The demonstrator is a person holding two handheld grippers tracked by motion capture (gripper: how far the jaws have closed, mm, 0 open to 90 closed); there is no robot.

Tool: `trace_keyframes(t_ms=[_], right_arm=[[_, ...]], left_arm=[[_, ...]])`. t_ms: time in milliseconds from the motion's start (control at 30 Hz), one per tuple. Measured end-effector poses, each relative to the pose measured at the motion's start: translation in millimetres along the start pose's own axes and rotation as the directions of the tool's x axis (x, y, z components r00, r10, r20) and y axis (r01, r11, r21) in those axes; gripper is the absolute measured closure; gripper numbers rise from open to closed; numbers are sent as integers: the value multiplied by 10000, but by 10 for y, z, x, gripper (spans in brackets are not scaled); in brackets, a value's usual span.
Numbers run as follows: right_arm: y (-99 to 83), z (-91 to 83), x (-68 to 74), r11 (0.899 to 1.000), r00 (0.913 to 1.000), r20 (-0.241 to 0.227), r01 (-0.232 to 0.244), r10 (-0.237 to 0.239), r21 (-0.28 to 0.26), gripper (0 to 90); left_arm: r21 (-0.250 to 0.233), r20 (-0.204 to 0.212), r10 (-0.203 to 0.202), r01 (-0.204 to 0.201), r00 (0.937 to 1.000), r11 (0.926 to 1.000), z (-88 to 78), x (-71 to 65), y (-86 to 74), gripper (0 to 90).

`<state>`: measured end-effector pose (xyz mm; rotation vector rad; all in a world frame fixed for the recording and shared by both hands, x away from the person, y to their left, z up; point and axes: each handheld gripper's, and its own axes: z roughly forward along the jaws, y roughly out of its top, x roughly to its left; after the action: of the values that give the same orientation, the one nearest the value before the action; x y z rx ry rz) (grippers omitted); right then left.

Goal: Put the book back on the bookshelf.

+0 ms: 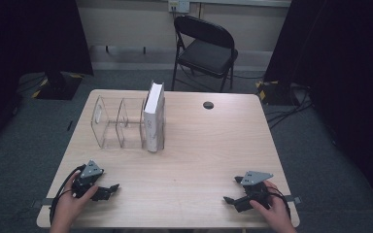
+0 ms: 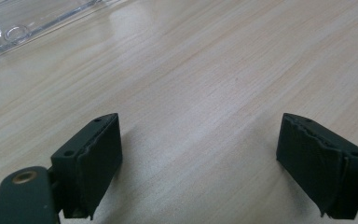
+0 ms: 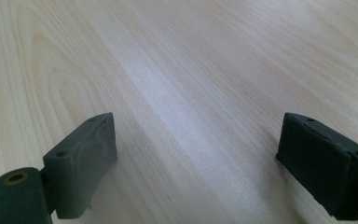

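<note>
So the person has both grippers parked low on the near edge of the wooden table [image 1: 199, 160], one at each corner. The left gripper [image 1: 108, 191] sits at the near left with its jaws spread wide and nothing between them, just bare tabletop showing through the gap in the left gripper view. The right gripper [image 1: 230, 190] is over at the near right, well apart from the left one, and it's the same deal: jaws wide apart, empty, only wood grain between them in the right gripper view. Neither one is touching anything but maybe the table itself. The closest thing to them is the clear plastic organizer [image 1: 114, 121], which stands further back on the left half of the table, and a corner of it peeks into the top left of the left gripper view. It has a few open compartments in a row, and a white book [image 1: 153, 119] stands upright in the rightmost one, spine facing the person. Behind the table there's a black folding chair [image 1: 205, 48] on the grey carpet.
</note>
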<state>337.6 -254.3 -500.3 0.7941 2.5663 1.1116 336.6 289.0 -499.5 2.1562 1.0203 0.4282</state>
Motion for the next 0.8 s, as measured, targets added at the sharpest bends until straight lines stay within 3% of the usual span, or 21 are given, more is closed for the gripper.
trace_keyframes(t_ms=[100, 200, 600, 800], right_arm=[[0, 0, 0, 10000, 10000, -4, 1, -1, 0, 109], [0, 0, 0, 10000, 10000, -3, -5, 5, 2, 109], [0, 0, 1, 10000, 10000, 4, 1, -1, 6, 109], [0, -1, 1, 10000, 10000, 9, -2, 2, 9, 109]], left_arm=[[-156, 31, 92, -91, 10000, 9998, 4, 10, -12, 131], [-287, 84, -68, 70, 9999, 9996, 14, 6, -25, 118], [-224, 65, 88, -86, 9999, 9997, 13, 17, -21, 108], [-84, -152, -179, 177, 9997, 9998, 32, 9, -15, 47]])
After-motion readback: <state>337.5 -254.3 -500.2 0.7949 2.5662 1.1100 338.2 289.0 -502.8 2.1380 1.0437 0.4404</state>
